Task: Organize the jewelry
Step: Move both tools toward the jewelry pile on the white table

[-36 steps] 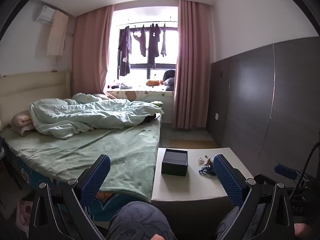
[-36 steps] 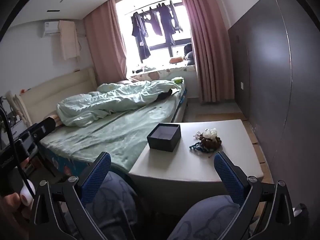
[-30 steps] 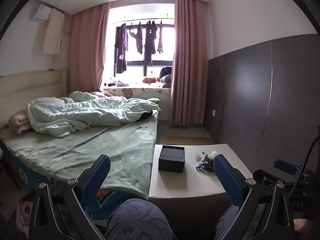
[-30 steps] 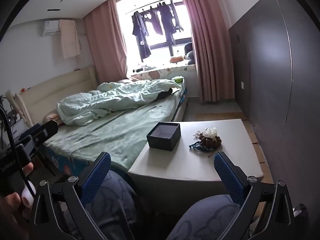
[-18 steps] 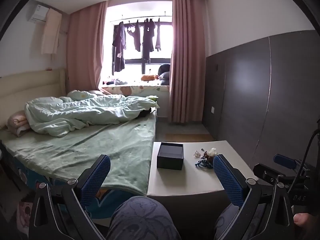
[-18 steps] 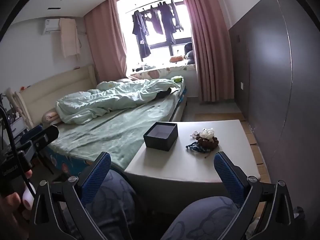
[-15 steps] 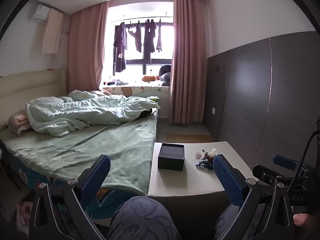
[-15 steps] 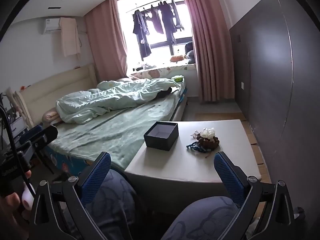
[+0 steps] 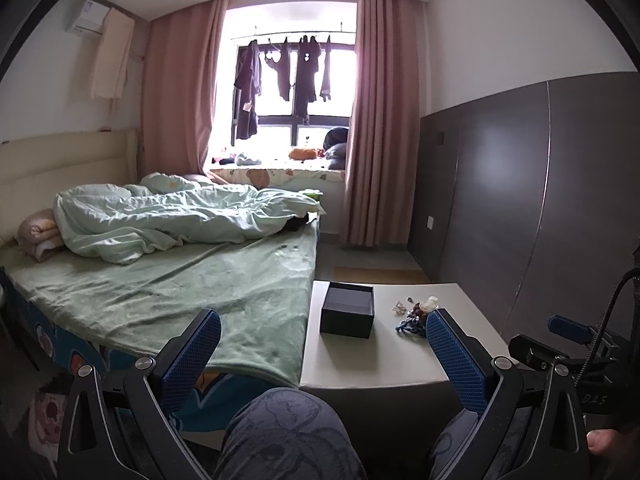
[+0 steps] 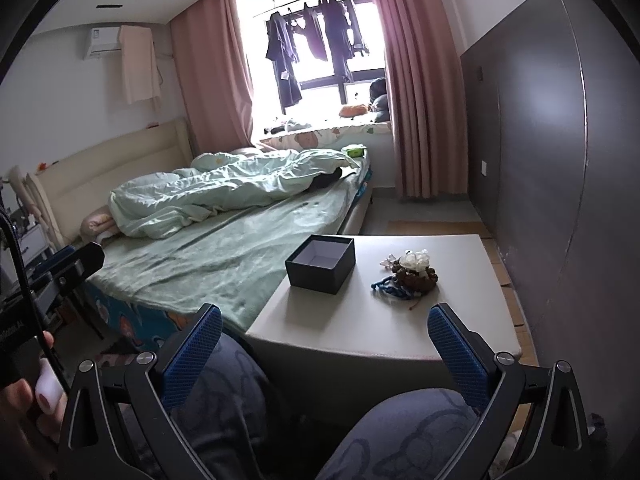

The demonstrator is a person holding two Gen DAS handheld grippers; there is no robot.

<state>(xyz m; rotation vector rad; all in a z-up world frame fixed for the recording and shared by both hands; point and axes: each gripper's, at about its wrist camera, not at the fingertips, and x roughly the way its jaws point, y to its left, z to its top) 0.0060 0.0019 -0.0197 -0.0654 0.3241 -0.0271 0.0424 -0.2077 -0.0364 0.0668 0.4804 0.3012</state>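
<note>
An open, empty black box [image 9: 347, 314] [image 10: 321, 263] sits on a low white table [image 9: 360, 360] [image 10: 372, 324]. To its right lies a small heap of jewelry [image 9: 416, 314] [image 10: 408, 274]: brown beads, a blue cord and clear crystals. My left gripper [image 9: 322, 346] is open and empty, held well short of the table above my knees. My right gripper [image 10: 326, 338] is open and empty, also short of the table's near edge.
A bed [image 9: 180, 280] with a green sheet and a rumpled duvet stands against the table's left side. A dark panelled wall [image 10: 560, 160] runs along the right. My knees [image 10: 400, 436] are below the grippers. The other gripper shows at each view's edge.
Both views have shifted slightly: the left gripper has drifted and tilted a little, so the table sits more central. Both grippers stay open and empty. The box and jewelry have not moved.
</note>
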